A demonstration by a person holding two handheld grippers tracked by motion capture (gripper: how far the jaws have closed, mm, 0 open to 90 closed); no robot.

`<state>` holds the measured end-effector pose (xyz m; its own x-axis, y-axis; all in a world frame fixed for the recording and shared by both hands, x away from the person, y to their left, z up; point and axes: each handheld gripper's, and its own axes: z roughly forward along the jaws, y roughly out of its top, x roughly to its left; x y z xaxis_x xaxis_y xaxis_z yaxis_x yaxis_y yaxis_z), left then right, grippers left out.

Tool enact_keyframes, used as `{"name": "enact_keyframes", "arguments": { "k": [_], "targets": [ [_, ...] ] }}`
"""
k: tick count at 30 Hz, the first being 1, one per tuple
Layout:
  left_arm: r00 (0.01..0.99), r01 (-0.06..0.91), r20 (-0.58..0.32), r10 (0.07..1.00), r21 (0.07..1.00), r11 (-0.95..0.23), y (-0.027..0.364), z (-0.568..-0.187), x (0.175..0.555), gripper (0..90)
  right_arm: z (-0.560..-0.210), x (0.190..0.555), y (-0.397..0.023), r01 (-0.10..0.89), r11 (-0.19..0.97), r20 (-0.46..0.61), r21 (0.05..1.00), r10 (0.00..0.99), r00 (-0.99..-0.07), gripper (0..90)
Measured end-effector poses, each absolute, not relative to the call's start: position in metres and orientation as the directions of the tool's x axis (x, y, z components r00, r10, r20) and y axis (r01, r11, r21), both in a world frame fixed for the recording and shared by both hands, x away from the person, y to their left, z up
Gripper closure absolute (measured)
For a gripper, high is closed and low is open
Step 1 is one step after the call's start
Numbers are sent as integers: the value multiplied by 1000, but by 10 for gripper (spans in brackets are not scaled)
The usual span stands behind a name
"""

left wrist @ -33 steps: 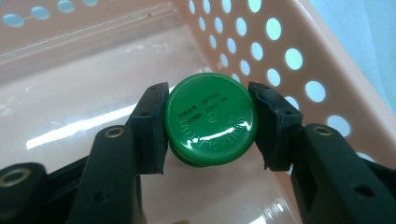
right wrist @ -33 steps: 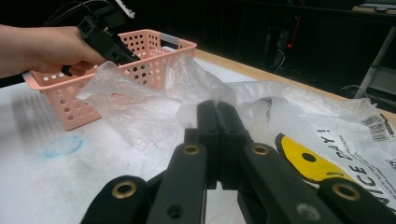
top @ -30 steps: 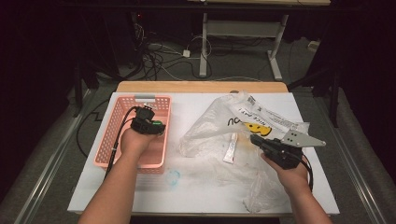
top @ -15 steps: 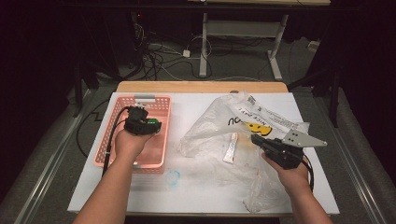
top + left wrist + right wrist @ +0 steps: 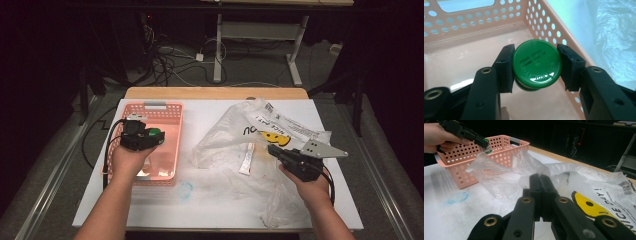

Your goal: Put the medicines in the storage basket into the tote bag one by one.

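My left gripper (image 5: 156, 134) hangs over the pink perforated basket (image 5: 155, 105), shut on a small jar with a green lid (image 5: 157, 132). In the left gripper view the pads press both sides of the green lid (image 5: 537, 63), with the basket floor (image 5: 469, 62) below. My right gripper (image 5: 272, 149) lies low at the right with its jaws together. Its tips (image 5: 540, 178) rest against the crumpled clear plastic bag (image 5: 235, 130); I cannot tell whether any film is pinched. The right gripper view also shows the left gripper (image 5: 485, 145) with the jar above the basket (image 5: 466, 152).
The bag carries a yellow smiley print (image 5: 589, 207) and a white label (image 5: 295, 127). A white sachet (image 5: 247, 159) lies inside it. A faint blue ring mark (image 5: 185, 190) is on the white tabletop in front of the basket. Cables and desk legs stand beyond the far edge.
My left gripper has moved a little left and up over the basket, still holding the jar. The right gripper has stayed where it was.
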<state>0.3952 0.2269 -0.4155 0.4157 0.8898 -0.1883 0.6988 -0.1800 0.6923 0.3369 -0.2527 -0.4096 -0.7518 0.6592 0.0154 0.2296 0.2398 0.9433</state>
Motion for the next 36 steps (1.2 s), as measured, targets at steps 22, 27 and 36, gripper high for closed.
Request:
{"name": "enact_keyframes", "arguments": {
  "k": [22, 27, 36],
  "targets": [
    [478, 584, -144, 867, 789, -190, 216, -406, 342, 504, -411, 336, -252, 227, 251, 6, 941, 658, -753, 900],
    [491, 570, -136, 860, 797, -200, 210, -411, 335, 504, -411, 335, -253, 230, 254, 6, 939, 659, -752, 900],
    [516, 545, -134, 846, 814, -203, 206, -409, 328, 504, -412, 335, -252, 231, 256, 5, 939, 659, -752, 900]
  ]
}}
